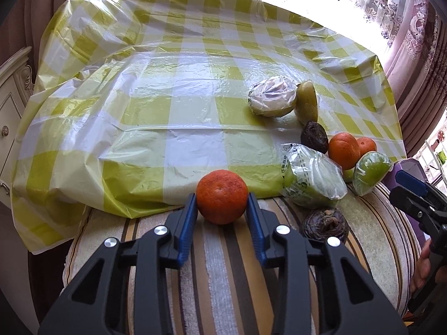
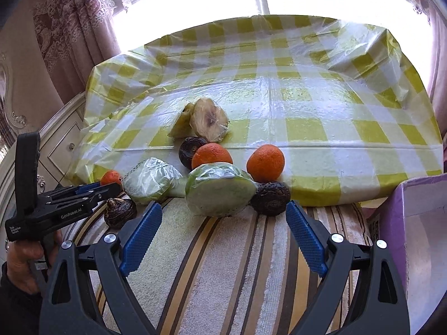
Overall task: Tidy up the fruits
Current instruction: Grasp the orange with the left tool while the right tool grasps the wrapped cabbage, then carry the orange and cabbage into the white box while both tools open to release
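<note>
Left tool (image 1: 222,198) clamps orange (image 1: 222,196) between both pads, low over striped cloth (image 1: 223,265). Right tool (image 2: 223,217) spread wide, holding nothing, just short of wrapped green fruit (image 2: 220,192). Purple box (image 2: 413,237) at right.

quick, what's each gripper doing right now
Left gripper: closed on the orange, a pad on each side.
Right gripper: open, holding nothing, facing the wrapped green fruit.

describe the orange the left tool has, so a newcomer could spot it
Start at the striped towel below the yellow checked plastic sheet. At their shared edge, a round orange fruit sits between the left tool fingers. It alone is apart, left of the fruit cluster.
</note>
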Action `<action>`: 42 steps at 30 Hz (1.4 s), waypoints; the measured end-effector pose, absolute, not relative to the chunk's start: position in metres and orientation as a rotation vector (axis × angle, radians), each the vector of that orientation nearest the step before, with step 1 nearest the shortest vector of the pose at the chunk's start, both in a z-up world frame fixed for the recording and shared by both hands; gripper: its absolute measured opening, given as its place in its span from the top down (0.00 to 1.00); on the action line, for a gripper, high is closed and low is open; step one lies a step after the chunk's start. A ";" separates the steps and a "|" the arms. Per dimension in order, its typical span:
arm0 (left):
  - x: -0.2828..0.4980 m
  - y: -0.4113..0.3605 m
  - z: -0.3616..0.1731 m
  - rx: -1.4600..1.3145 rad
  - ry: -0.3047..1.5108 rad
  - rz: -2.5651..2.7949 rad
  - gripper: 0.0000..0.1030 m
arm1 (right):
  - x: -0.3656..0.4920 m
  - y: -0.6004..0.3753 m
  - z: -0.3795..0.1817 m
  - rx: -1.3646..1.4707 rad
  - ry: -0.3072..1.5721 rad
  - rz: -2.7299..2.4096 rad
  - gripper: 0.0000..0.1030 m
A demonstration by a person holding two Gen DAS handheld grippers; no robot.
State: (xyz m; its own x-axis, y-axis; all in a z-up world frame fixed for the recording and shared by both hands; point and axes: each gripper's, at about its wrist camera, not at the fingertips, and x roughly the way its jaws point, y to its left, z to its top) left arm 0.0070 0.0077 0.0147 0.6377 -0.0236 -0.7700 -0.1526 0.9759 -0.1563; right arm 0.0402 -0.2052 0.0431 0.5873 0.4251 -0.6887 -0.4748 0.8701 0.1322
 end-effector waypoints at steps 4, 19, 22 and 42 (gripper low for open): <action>0.006 0.008 0.015 -0.212 0.874 0.069 0.65 | 0.047 -0.194 0.042 -0.127 0.779 0.529 0.18; 0.001 0.006 0.019 -0.227 0.849 0.047 0.65 | 0.044 -0.173 0.035 -0.271 0.747 0.498 0.41; -0.001 0.008 0.021 -0.238 0.840 0.046 0.66 | 0.044 -0.181 0.038 -0.218 0.738 0.525 0.42; -0.009 -0.036 0.076 -0.135 0.726 -0.021 0.66 | 0.036 -0.266 0.066 0.094 0.701 0.545 0.42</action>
State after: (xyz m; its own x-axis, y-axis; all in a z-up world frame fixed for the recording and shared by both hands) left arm -0.0086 -0.0355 0.0764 0.7478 -0.0656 -0.6606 -0.0279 0.9911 -0.1301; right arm 0.0363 -0.2660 0.0658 0.6317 0.5057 -0.5876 -0.4444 0.8572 0.2601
